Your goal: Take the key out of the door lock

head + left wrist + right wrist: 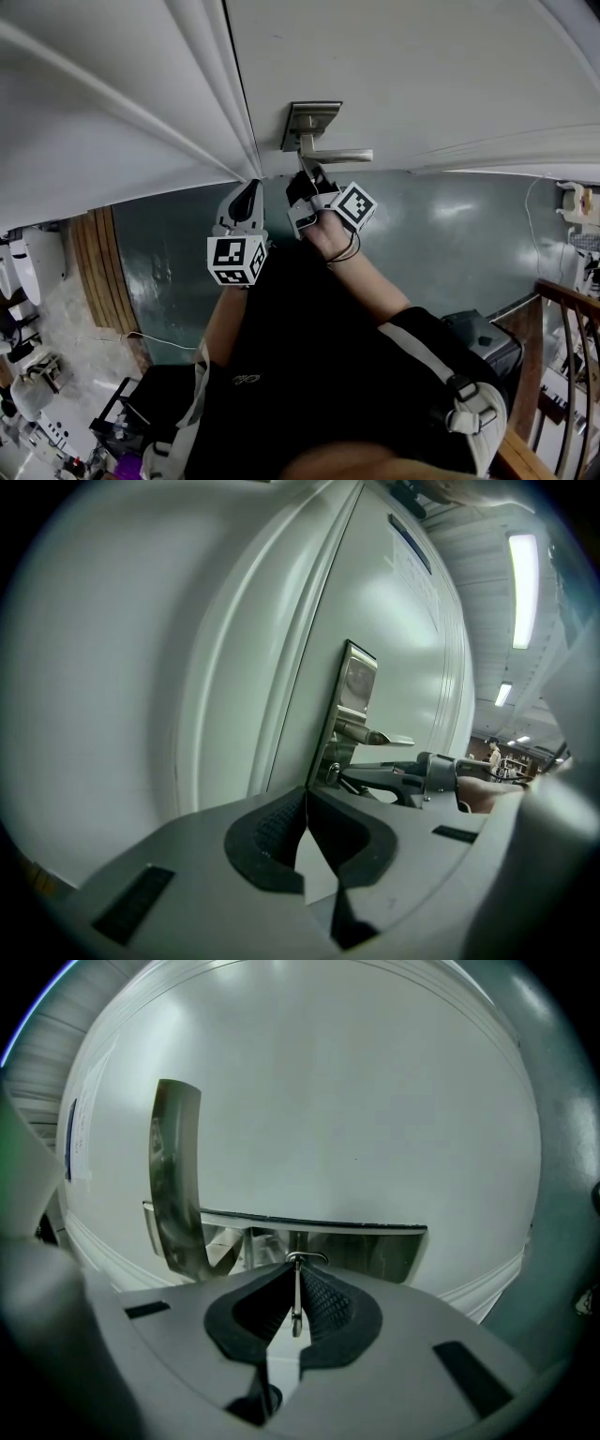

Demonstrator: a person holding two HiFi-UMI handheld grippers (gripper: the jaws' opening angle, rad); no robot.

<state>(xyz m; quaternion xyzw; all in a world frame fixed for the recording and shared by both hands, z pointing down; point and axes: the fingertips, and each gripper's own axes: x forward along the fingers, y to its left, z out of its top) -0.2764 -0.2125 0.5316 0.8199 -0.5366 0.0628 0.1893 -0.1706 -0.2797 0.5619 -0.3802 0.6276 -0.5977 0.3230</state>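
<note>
- Right gripper view: the key (296,1296) stands edge-on between the pads of the right gripper (296,1277), which pinch it narrowly.
- The key's far end points at the door (375,1101), just under the handle (323,1241) and beside the lock plate (176,1176).
- The spot where the key enters the lock is hidden behind the jaw tips and the handle.
- The left gripper (307,797) has its jaws together at the tips with nothing between them. It sits to the left of the right gripper, near the door's edge and apart from the key.
- In the head view the right gripper covers the key, so it cannot be made out there.
</note>
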